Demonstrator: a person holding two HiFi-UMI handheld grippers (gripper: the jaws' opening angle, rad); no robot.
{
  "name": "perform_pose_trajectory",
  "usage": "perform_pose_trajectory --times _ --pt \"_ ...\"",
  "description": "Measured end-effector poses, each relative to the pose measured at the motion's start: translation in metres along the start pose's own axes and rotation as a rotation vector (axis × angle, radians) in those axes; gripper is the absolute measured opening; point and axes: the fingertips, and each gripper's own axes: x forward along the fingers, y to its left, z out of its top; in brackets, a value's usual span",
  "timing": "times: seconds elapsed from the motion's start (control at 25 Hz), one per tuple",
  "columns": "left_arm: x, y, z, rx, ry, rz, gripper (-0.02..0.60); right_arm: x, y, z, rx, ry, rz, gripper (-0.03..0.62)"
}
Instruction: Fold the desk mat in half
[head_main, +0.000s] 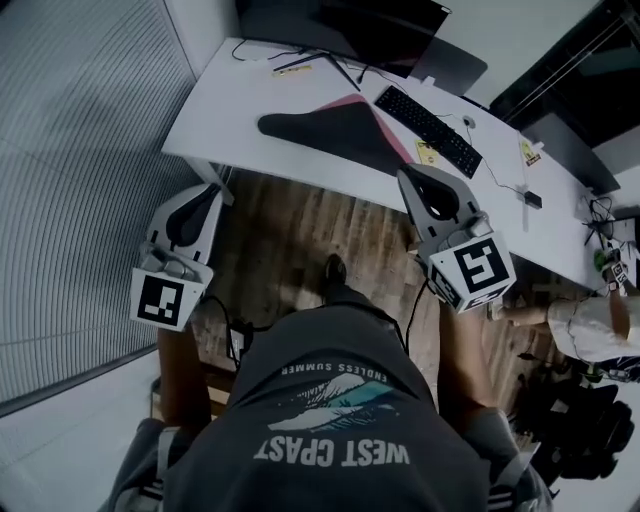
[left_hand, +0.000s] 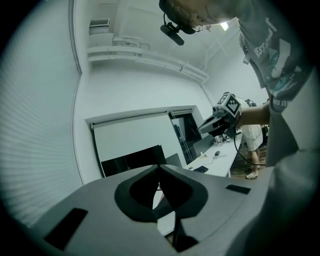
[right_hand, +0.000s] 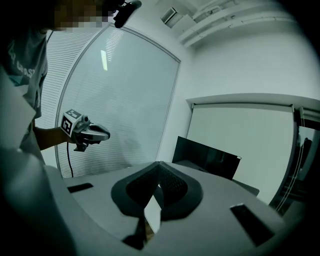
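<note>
The desk mat (head_main: 330, 130) lies folded on the white desk (head_main: 230, 100), dark side up, with a pink strip of its other face showing along its right edge. Both grippers hang in the air in front of the desk, apart from the mat. My left gripper (head_main: 213, 190) is shut and holds nothing; its closed jaws (left_hand: 160, 169) point level across the room. Near the desk's front edge, my right gripper (head_main: 403, 175) is shut and empty too, pads together (right_hand: 159, 166). Each gripper shows in the other's view: the right gripper (left_hand: 220, 117) and the left gripper (right_hand: 82, 131).
A black keyboard (head_main: 430, 130) lies right of the mat, with a dark monitor (head_main: 350, 25) behind it. Cables and small items sit on the desk's right part. Wooden floor (head_main: 300, 230) separates me from the desk. A ribbed wall (head_main: 80, 150) stands left; another person (head_main: 590, 325) stands right.
</note>
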Motion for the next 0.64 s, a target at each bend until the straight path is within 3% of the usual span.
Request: perform_pose_trajectory --times 0.64 --pt "-0.006 -0.042 -0.012 -0.019 0.025 -0.075 0.023 -0.03 -0.006 -0.021 0.041 0.02 -0.058 0.025"
